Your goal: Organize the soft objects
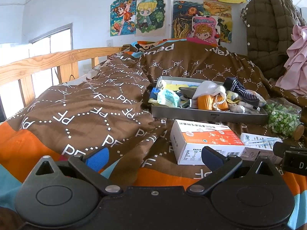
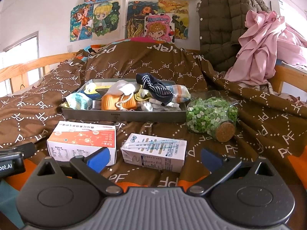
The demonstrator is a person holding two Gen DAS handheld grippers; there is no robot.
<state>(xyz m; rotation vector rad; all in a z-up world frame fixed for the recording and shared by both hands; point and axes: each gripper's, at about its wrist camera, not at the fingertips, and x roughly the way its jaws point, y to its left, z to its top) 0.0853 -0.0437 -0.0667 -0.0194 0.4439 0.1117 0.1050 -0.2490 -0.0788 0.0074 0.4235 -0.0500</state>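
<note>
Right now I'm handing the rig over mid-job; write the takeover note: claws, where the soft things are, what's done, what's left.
Left claw: open, empty, low over the brown quilt.
Right claw: open, empty, just short of the small carton.
Soft things: the navy striped sock, other socks and cloth bits are heaped in the grey tray with an orange ribbed piece.
Around the tray: orange-and-white box in front, jar of green pieces lying on its side to its right.
Done: nothing looks sorted yet.
Left: probably sort the tray's heap.
</note>
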